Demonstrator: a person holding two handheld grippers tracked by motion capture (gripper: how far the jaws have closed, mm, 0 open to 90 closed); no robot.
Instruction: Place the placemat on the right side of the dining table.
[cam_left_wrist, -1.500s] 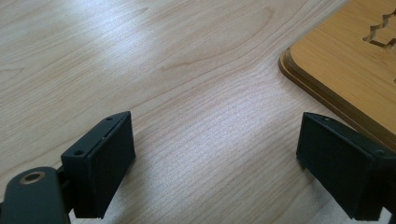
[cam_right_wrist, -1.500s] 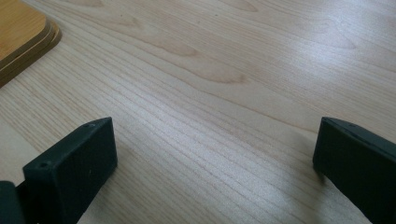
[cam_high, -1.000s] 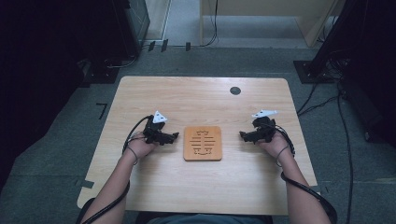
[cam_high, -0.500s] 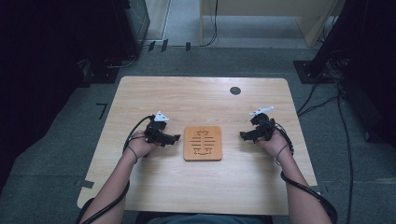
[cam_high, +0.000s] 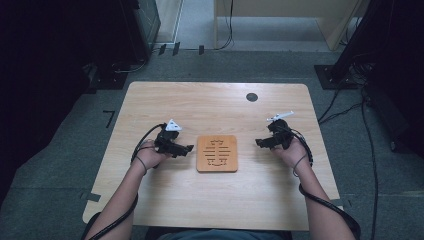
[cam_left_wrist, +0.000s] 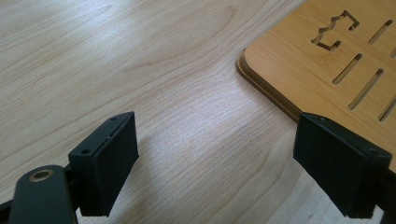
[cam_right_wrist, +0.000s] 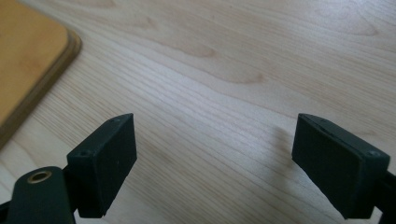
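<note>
At the middle of the pale wooden table (cam_high: 215, 107), nearer its front edge, a square orange-brown wooden board with rounded corners and cut-through slots (cam_high: 217, 153) lies flat; no writing is legible. The left gripper (cam_high: 186, 149) and right gripper (cam_high: 259, 143), jaws just narrowed yet wide apart, hold nothing.

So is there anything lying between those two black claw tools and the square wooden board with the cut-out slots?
No. Bare wooden table lies between the left gripper and the square slotted wooden board, and between the right gripper and it. Both have open, empty jaws.
</note>
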